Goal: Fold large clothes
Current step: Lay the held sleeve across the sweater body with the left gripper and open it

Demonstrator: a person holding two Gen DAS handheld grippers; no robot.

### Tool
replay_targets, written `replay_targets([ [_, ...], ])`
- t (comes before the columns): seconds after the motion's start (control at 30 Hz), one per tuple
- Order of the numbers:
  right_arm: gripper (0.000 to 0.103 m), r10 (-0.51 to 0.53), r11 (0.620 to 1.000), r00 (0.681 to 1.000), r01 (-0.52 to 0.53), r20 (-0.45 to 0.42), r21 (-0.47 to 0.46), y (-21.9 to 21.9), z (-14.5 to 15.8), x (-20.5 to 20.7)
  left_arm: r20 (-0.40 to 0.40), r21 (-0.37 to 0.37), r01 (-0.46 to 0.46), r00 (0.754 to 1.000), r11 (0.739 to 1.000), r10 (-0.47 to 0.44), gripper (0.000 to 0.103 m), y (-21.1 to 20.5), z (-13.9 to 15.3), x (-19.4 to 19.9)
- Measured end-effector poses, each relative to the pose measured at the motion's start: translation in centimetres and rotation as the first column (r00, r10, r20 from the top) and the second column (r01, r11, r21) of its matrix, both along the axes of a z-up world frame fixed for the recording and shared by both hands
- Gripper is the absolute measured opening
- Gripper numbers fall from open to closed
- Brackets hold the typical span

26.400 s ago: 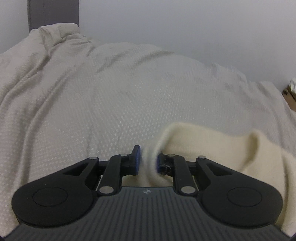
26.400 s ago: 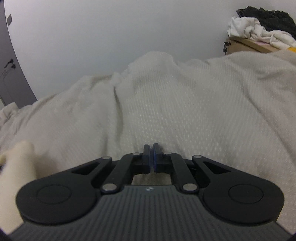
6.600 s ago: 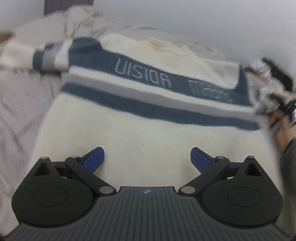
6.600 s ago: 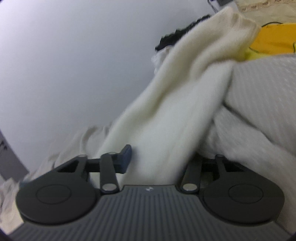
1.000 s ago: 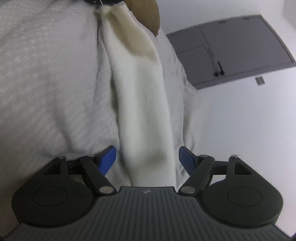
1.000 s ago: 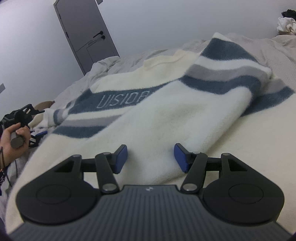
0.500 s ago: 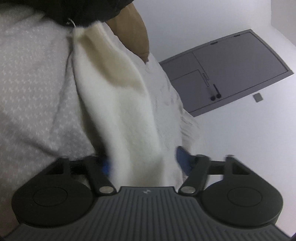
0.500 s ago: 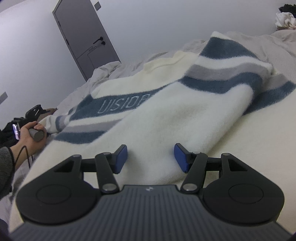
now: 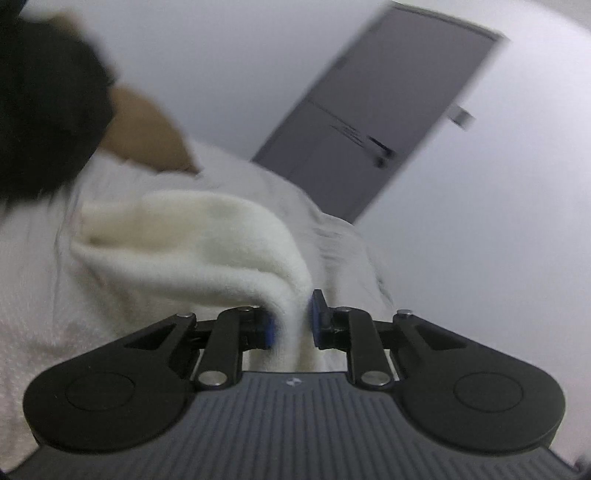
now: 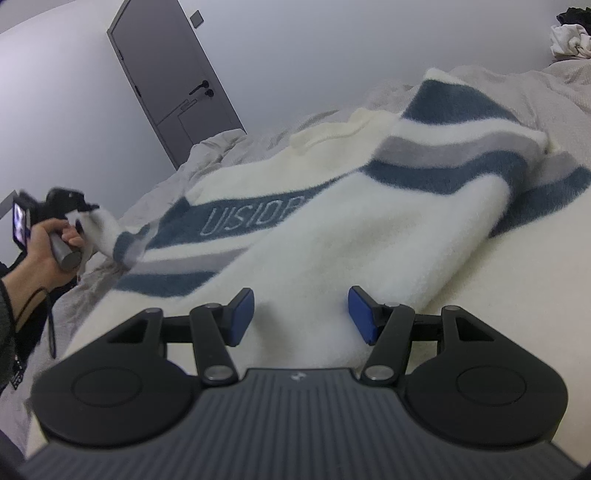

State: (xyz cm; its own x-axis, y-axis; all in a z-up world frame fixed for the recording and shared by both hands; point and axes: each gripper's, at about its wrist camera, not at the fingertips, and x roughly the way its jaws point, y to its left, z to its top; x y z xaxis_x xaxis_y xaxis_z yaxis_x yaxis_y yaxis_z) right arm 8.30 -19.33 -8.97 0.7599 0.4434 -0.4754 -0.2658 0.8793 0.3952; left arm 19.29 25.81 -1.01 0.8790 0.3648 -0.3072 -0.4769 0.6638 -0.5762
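Observation:
A cream sweater (image 10: 332,236) with blue and grey stripes and grey lettering lies spread on the bed. Its right sleeve is folded across the body. My right gripper (image 10: 301,317) stands open just above the sweater's lower part, with nothing pinched between its blue pads. In the left wrist view, my left gripper (image 9: 291,325) is closing its jaws, and the pads press on the cream end of the left sleeve (image 9: 207,243). In the right wrist view this gripper (image 10: 79,218) is at the far left, raised, with the sleeve end hanging from it.
A pale textured bedcover (image 10: 535,96) lies under the sweater. A grey door (image 10: 173,85) stands in the white wall beyond the bed. A heap of white and dark clothes (image 10: 570,33) lies at the far right. A person's hand (image 10: 40,254) holds the left gripper.
The left gripper's jaws have narrowed onto the sleeve end, and it has risen and rolled, lifting the sleeve off the bedcover. The right gripper has not moved.

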Motion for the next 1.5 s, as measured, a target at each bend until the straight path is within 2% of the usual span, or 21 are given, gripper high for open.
replay_targets([
  [0.13, 0.060, 0.015, 0.999, 0.999, -0.013, 0.046, -0.035, 0.1, 1.0, -0.8, -0.026, 0.099, 0.070, 0.997, 0.993, -0.068, 0.020, -4.7, 3.6, -0.2],
  [0.23, 0.060, -0.004, 1.000, 0.996, 0.006, 0.090, -0.027, -0.4, 2.4, -1.6, -0.064, 0.216, 0.136, 0.990, 0.967, -0.125, 0.020, -8.6, 6.9, -0.1],
  [0.3, 0.060, -0.036, 0.999, 0.992, 0.038, 0.125, -0.016, -1.1, 3.5, -2.1, -0.117, 0.314, 0.205, 0.977, 0.927, -0.176, 0.021, -11.7, 8.8, -0.2],
  [0.4, 0.060, -0.100, 0.994, 0.979, 0.106, 0.178, -0.025, -2.6, 5.3, -2.6, -0.182, 0.427, 0.331, 0.943, 0.842, -0.278, 0.021, -16.3, 10.4, -0.7],
  [0.47, 0.060, -0.144, 0.988, 0.969, 0.151, 0.198, -0.017, -3.8, 6.3, -3.0, -0.205, 0.453, 0.380, 0.925, 0.807, -0.320, 0.021, -18.9, 10.9, -1.4],
  [0.53, 0.060, -0.178, 0.984, 0.962, 0.180, 0.207, 0.011, -4.9, 7.0, -3.2, -0.233, 0.453, 0.422, 0.907, 0.785, -0.352, 0.021, -21.3, 10.8, -1.8],
  [0.6, 0.060, -0.201, 0.979, 0.954, 0.203, 0.220, 0.015, -5.5, 7.6, -3.6, -0.259, 0.474, 0.465, 0.885, 0.748, -0.386, 0.021, -24.0, 10.3, -2.4],
  [0.67, 0.060, -0.230, 0.970, 0.938, 0.244, 0.260, -0.022, -5.9, 8.4, -4.1, -0.295, 0.500, 0.512, 0.859, 0.698, -0.419, 0.021, -26.7, 9.4, -2.9],
  [0.77, 0.060, -0.267, 0.958, 0.917, 0.285, 0.297, -0.019, -7.1, 9.4, -4.7, -0.361, 0.521, 0.586, 0.810, 0.621, -0.462, 0.021, -31.1, 7.4, -3.1],
  [0.83, 0.060, -0.292, 0.947, 0.911, 0.317, 0.290, -0.043, -7.8, 9.9, -4.7, -0.396, 0.509, 0.634, 0.773, 0.582, -0.496, 0.021, -33.8, 5.7, -3.0],
  [0.87, 0.060, -0.300, 0.945, 0.911, 0.325, 0.285, -0.044, -8.0, 10.0, -4.8, -0.412, 0.498, 0.660, 0.751, 0.563, -0.517, 0.021, -35.3, 4.7, -3.2],
  [0.97, 0.060, -0.322, 0.942, 0.912, 0.335, 0.255, -0.009, -9.1, 9.7, -4.8, -0.452, 0.441, 0.724, 0.690, 0.531, -0.565, 0.021, -39.0, 0.5, -3.9],
  [1.07, 0.060, -0.327, 0.940, 0.914, 0.341, 0.239, -0.016, -9.4, 8.9, -4.7, -0.531, 0.425, 0.783, 0.622, 0.454, -0.576, 0.021, -41.9, -4.2, -4.9],
  [1.1, 0.060, -0.324, 0.942, 0.917, 0.336, 0.231, -0.014, -9.5, 8.6, -4.6, -0.540, 0.413, 0.796, 0.605, 0.443, -0.585, 0.021, -42.6, -5.5, -5.5],
  [1.17, 0.060, -0.328, 0.941, 0.920, 0.338, 0.217, -0.010, -9.6, 8.3, -4.5, -0.550, 0.397, 0.808, 0.589, 0.436, -0.592, 0.021, -43.9, -7.4, -6.8],
  [1.2, 0.060, -0.331, 0.940, 0.920, 0.340, 0.211, -0.009, -9.8, 8.2, -4.5, -0.551, 0.399, 0.807, 0.591, 0.435, -0.590, 0.021, -44.2, -8.0, -7.2],
  [1.37, 0.060, -0.324, 0.943, 0.927, 0.332, 0.191, -0.009, -9.7, 7.7, -3.9, -0.508, 0.347, 0.817, 0.577, 0.461, -0.640, 0.022, -42.4, -7.9, -7.1],
  [1.47, 0.060, -0.314, 0.947, 0.930, 0.321, 0.191, -0.009, -9.7, 7.6, -3.9, -0.467, 0.292, 0.826, 0.563, 0.482, -0.682, 0.042, -41.3, -6.3, -7.5],
  [1.5, 0.060, -0.309, 0.949, 0.931, 0.316, 0.194, -0.006, -9.7, 7.6, -3.9, -0.437, 0.278, 0.817, 0.576, 0.505, -0.691, 0.052, -40.8, -5.8, -7.9],
])
